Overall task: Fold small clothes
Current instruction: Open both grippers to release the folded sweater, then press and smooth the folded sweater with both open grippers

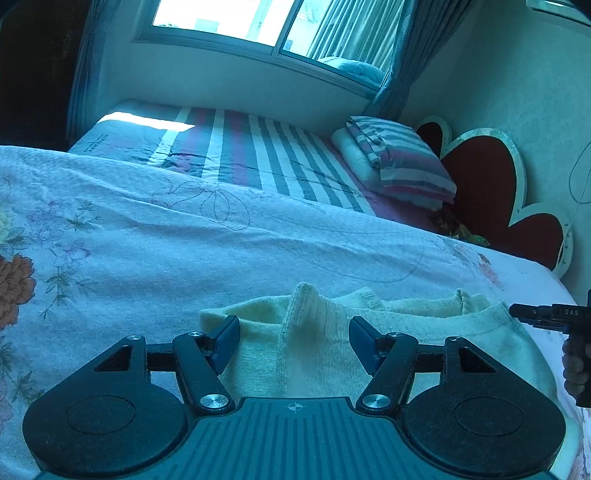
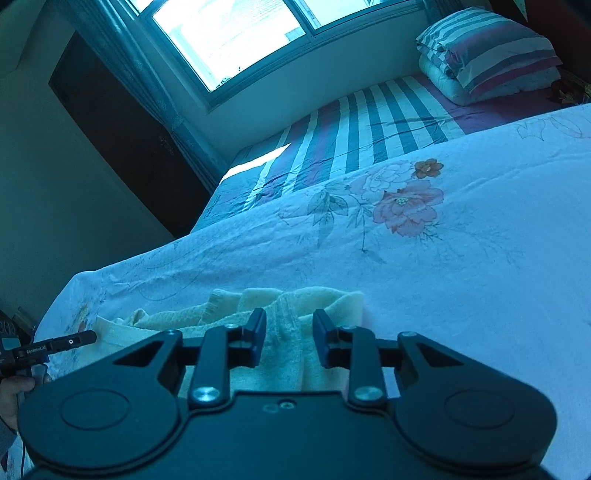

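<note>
Both grippers hover low over a pale yellow knitted garment (image 1: 321, 332), a small sweater by the look of its ribbed cuffs and hems, lying rumpled on the bed. Seen from the left wrist, the left gripper (image 1: 294, 341) has its two dark blue pads spread wide, one to either side of a raised ribbed fold; neither pad presses on the knit, so it holds nothing. From the right wrist, the right gripper (image 2: 289, 338) stands with its pads parted more narrowly, a ridge of the soft yellow knit showing in the gap between them; the pads do not seem to pinch it. Each tool shows at the edge of the other's view as a black bar, with a person's hand (image 1: 576, 369) wrapped round the handle.

Under the garment lies a white bedspread (image 1: 184, 240), faintly crinkled, printed with pink peonies and thin-lined leaves. Beyond the grippers it gives way to a smoother sheet (image 1: 251, 147) in broad grey, white and mauve stripes. At the far right of that, ahead of the left gripper, sits a plump pillow (image 1: 402, 162) in matching stripes on a folded white quilt. Behind the pillow rises a headboard (image 1: 484, 181) of red heart-shaped panels with pale borders. Farther still, a wide window (image 1: 236, 18) glares bright, with pleated curtains beside it.
</note>
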Available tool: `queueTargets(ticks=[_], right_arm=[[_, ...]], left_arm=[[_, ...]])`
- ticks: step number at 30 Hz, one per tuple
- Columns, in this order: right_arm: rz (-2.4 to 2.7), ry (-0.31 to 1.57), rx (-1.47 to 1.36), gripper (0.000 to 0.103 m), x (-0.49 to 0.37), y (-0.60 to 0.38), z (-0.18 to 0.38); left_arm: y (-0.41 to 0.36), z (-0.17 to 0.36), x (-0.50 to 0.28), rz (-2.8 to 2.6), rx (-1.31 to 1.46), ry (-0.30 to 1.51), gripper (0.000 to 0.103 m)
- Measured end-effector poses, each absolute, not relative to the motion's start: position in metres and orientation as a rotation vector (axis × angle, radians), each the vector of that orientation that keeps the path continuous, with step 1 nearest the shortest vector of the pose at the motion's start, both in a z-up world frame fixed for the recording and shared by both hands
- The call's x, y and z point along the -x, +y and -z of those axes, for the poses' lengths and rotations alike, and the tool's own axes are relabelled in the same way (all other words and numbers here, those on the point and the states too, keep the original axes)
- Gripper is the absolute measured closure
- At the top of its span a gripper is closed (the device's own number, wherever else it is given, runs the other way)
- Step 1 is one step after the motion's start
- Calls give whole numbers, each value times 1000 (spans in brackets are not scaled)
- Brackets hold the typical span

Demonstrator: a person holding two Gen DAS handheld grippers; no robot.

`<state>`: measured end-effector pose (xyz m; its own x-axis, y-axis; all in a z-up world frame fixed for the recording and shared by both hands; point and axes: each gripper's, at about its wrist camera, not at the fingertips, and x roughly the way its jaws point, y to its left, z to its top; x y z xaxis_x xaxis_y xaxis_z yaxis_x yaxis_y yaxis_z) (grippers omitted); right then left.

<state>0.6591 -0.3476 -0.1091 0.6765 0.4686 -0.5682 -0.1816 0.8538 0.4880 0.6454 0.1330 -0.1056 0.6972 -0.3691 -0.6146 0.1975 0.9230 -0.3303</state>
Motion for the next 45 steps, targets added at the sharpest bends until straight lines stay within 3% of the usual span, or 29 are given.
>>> queueTargets(ticks=[2, 3, 5, 7, 15, 29, 30, 32, 35, 39, 42, 44, 45], right_arm=[[-393, 748, -391, 81, -660, -344, 108], [-397, 751, -382, 88, -660, -343, 108], [-408, 750, -359, 96, -660, -340, 108], [-404, 737, -331, 97, -657, -337, 106], [-407, 588, -302, 98, -642, -340, 77], [-327, 711, -337, 99, -681, -340, 118], [-312, 708, -339, 95, -680, -341, 119], [-257, 675, -342, 79, -672, -343, 113], [-297, 620, -351, 87, -653, -344, 94], [-416, 637, -235, 87, -649, -302, 80], [-450, 704, -189, 87, -660, -273, 90], [-372, 756, -142, 92, -669, -265, 101], [-309, 758, -137, 101, -671, -269, 107]], left_arm=[[132, 106, -646, 329, 234, 740, 38], [132, 107, -648, 340, 240, 739, 41], [129, 112, -652, 351, 256, 758, 89], [128, 117, -652, 360, 271, 761, 100], [142, 104, -632, 386, 365, 577, 100], [131, 137, -659, 297, 321, 682, 100], [129, 136, -659, 290, 312, 684, 99], [127, 128, -657, 256, 289, 689, 82], [124, 109, -641, 229, 240, 646, 77], [86, 90, -629, 335, 172, 593, 77], [50, 100, -639, 393, 129, 657, 77], [43, 117, -648, 360, 110, 715, 77], [49, 120, -648, 348, 153, 697, 77]])
